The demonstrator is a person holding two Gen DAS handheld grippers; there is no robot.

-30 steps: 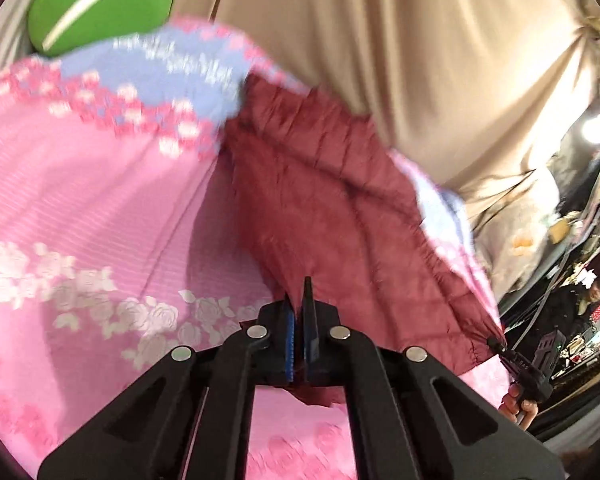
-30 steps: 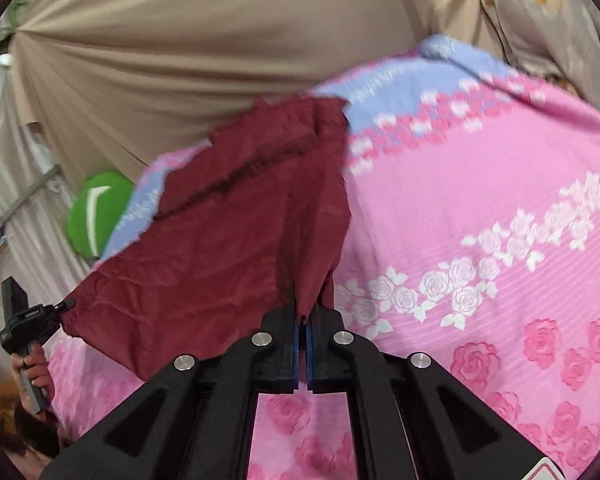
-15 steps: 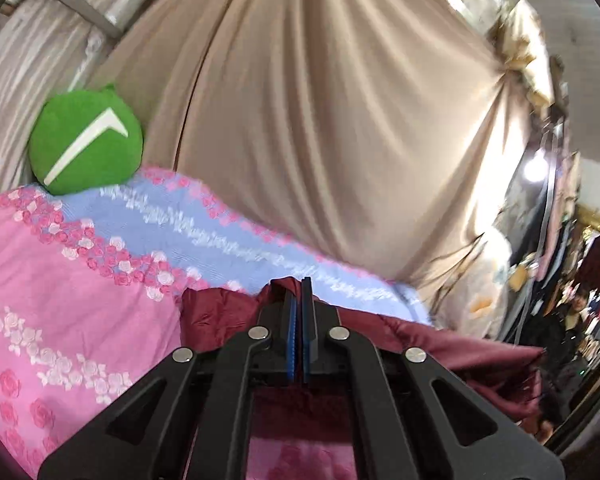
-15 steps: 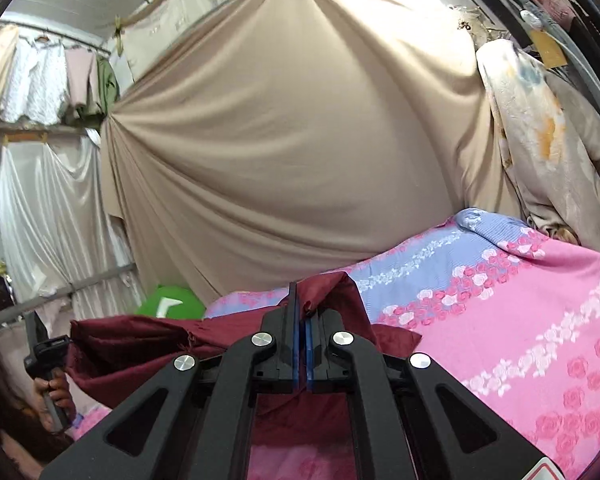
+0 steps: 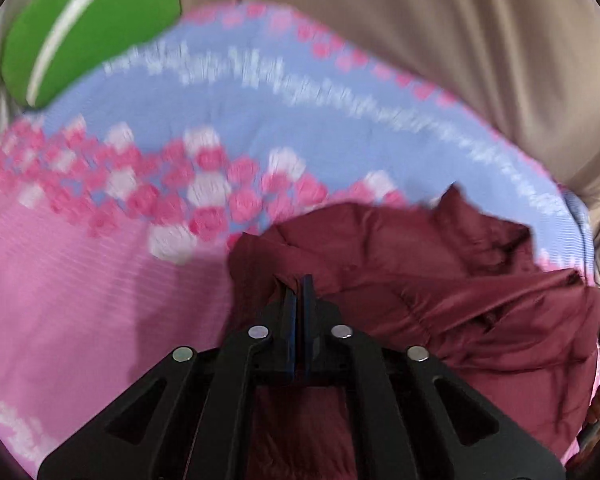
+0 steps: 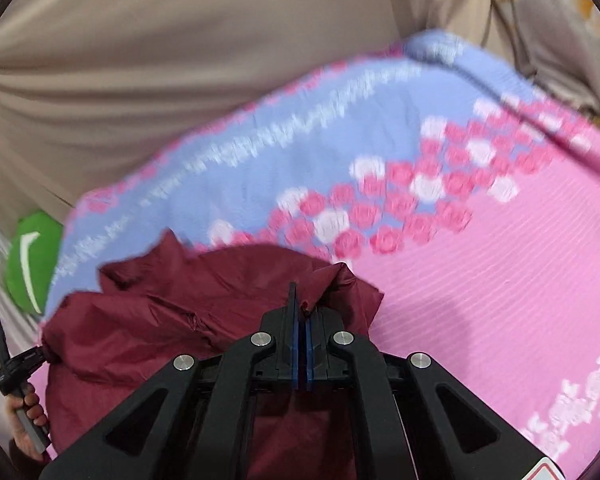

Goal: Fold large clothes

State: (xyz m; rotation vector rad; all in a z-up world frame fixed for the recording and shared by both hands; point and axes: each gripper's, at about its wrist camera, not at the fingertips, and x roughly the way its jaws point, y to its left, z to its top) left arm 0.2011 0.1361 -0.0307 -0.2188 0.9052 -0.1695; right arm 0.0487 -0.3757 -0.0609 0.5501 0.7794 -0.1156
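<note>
A maroon garment [image 5: 440,292] lies bunched on the pink and blue flowered bedspread [image 5: 80,280]. My left gripper [image 5: 298,284] has its jaws just starting to part, with a fold of the maroon cloth still pinched at its tips. In the right wrist view the same garment [image 6: 172,320] is heaped to the left, and my right gripper [image 6: 300,300] is shut on its near right corner. The left gripper [image 6: 14,364] also shows there, held by a hand at the garment's far left corner. Both views are blurred by motion.
A green cushion [image 5: 84,28] with a white mark sits at the bed's far left corner, seen small as the cushion [image 6: 30,256] from the right. A beige curtain [image 5: 420,20] hangs right behind the bed. The bedspread [image 6: 480,260] stretches bare to the right.
Both grippers swung up with the garment half a second ago, then came forward and down. The maroon cloth, earlier spread flat, now lies doubled and bunched toward the far blue band.
</note>
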